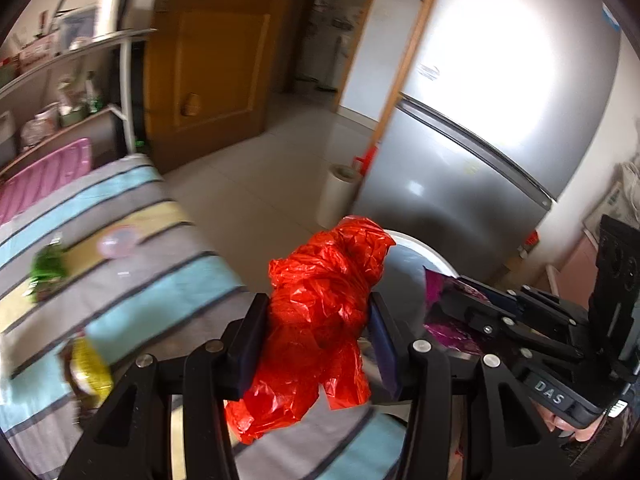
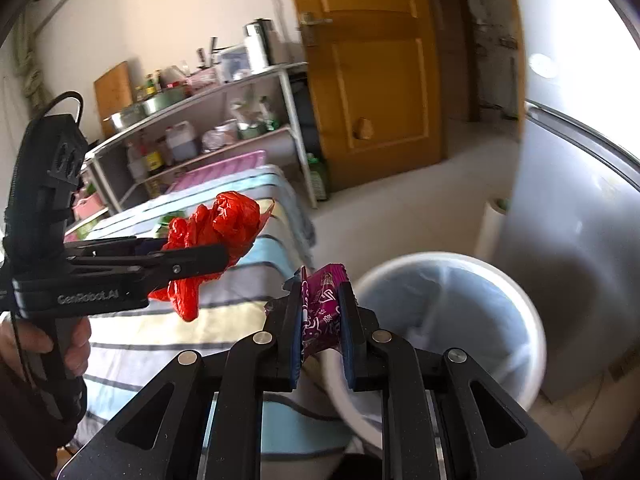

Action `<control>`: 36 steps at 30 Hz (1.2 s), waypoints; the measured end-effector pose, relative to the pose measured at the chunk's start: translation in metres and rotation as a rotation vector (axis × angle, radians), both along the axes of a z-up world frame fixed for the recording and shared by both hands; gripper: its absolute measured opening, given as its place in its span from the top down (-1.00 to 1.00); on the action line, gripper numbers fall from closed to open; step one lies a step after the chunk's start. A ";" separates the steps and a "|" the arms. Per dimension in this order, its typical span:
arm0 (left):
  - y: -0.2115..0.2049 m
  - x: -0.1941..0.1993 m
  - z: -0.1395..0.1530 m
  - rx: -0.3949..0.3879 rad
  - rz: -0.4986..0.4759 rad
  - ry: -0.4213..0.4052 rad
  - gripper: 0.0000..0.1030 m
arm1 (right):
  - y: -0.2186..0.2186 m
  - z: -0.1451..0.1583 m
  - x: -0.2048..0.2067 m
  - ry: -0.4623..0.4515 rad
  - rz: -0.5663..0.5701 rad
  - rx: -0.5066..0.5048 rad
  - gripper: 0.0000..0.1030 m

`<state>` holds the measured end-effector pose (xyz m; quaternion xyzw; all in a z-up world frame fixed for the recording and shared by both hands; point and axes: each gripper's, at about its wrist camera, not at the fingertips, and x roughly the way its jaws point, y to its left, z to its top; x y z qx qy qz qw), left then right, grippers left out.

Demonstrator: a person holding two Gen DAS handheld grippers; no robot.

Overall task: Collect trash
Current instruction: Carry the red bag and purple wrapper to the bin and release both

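Observation:
My left gripper (image 1: 318, 320) is shut on a crumpled red plastic bag (image 1: 324, 312), held in the air over the edge of the striped table; it also shows in the right wrist view (image 2: 216, 228). My right gripper (image 2: 320, 308) is shut on a purple snack wrapper (image 2: 322, 312), held beside the near rim of a white trash bin (image 2: 452, 320) lined with a pale bag. In the left wrist view the right gripper (image 1: 460, 308) holds the purple wrapper (image 1: 440, 300) over the bin (image 1: 416, 248).
A striped cloth covers the table (image 1: 132, 248), with a green wrapper (image 1: 48, 268), a clear round lid (image 1: 118, 242) and a yellow packet (image 1: 90, 372) on it. A silver fridge (image 1: 500, 140), a paper roll (image 1: 338, 196), a metal shelf rack (image 2: 208, 120) and a wooden door (image 2: 372, 72) surround the floor.

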<state>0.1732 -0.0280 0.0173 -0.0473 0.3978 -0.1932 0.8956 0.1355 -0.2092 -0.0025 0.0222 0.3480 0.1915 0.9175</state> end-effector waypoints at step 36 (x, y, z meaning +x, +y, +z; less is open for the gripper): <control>-0.114 0.045 -0.064 0.087 -0.102 0.165 -0.30 | -0.113 -0.073 0.046 0.190 -0.200 -0.063 0.08</control>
